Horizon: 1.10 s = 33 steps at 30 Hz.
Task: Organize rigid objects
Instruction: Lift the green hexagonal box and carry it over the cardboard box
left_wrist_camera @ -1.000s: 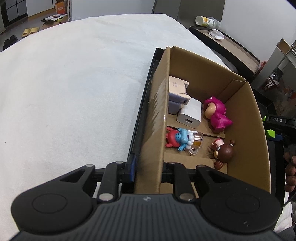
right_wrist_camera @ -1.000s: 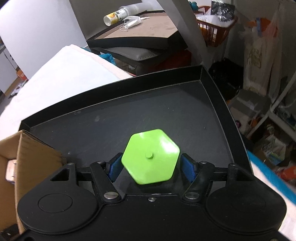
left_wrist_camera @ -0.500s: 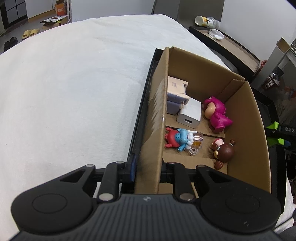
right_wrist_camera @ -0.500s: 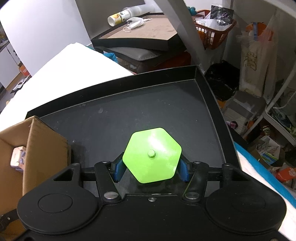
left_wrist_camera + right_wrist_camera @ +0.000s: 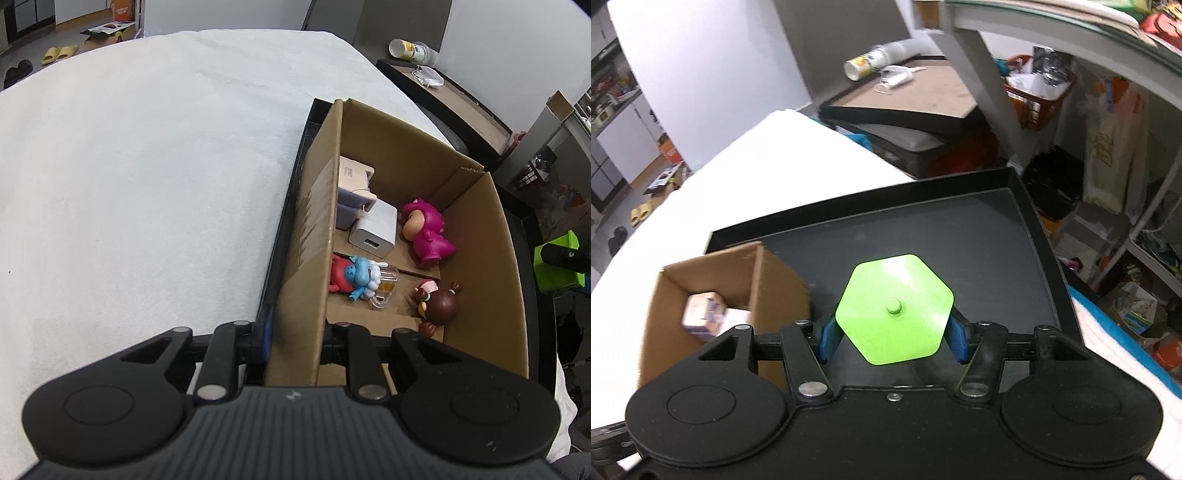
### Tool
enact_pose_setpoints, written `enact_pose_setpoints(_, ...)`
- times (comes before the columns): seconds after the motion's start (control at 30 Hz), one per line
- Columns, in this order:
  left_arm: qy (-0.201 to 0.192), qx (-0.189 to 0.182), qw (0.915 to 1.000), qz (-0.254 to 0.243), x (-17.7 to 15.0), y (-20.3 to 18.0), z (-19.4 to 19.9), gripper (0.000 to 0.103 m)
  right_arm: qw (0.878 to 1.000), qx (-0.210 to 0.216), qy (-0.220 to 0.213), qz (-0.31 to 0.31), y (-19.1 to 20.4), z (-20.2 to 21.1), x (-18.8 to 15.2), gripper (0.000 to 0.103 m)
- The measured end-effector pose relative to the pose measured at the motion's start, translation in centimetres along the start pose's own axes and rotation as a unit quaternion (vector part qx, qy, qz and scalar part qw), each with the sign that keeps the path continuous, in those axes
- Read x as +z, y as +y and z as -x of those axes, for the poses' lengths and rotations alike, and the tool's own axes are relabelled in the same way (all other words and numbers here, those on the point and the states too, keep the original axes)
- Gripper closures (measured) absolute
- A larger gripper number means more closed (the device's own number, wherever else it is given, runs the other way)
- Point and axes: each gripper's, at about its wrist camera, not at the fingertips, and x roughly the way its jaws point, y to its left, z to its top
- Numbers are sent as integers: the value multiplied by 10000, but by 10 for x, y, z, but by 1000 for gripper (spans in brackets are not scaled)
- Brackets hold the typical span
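Gripper, right point(image 5: 892, 338) — clenched on glossy green hexagon point(image 5: 894, 314); left gripper point(image 5: 295, 336) pinching cardboard wall point(image 5: 306, 258).

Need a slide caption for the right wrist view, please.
Right gripper clamps a lime-green hexagonal plastic piece above a black tray.

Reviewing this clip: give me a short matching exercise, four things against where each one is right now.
Things:
1. green hexagonal piece
2. pink figure
3. cardboard box side wall
4. white charger

Places:
A. clamped in left gripper
B. gripped by right gripper over black tray
C. in the box, beside the pink figure
D. in the box, by its far right corner

Pairs: 1-B, 2-D, 3-A, 4-C
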Motion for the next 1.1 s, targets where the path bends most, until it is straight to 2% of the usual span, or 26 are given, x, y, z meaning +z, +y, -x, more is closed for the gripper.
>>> enact_pose_setpoints(0.57, 7, -34, 10000, -48, 2, -6, -5, 83, 9966, 642, -56, 522, 73, 17, 5, 48)
enact_pose_setpoints(1.1, 4, -36, 10000, -10, 2, -4, -5, 84, 9936, 865, 226, 683, 106, 0, -7, 47)
